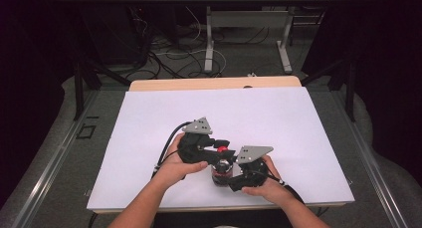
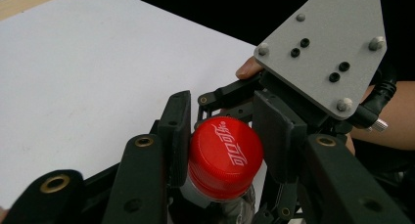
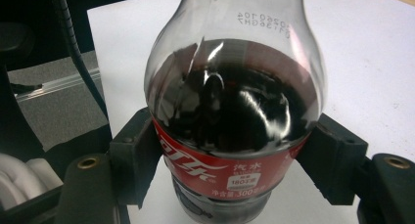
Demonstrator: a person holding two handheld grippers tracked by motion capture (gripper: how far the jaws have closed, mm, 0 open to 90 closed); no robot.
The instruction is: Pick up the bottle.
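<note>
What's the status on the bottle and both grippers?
Left gripper shut on red cap. Right gripper shut on bottle at the label, upright on the table. Nothing in the way.

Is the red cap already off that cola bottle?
No, the red cap sits on the cola bottle's neck, with the left gripper closed on its sides.

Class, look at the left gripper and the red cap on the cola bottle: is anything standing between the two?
Nothing visible does. The left gripper has its pads pressed directly on the red cap, while the right gripper clamps the bottle at its label.
</note>
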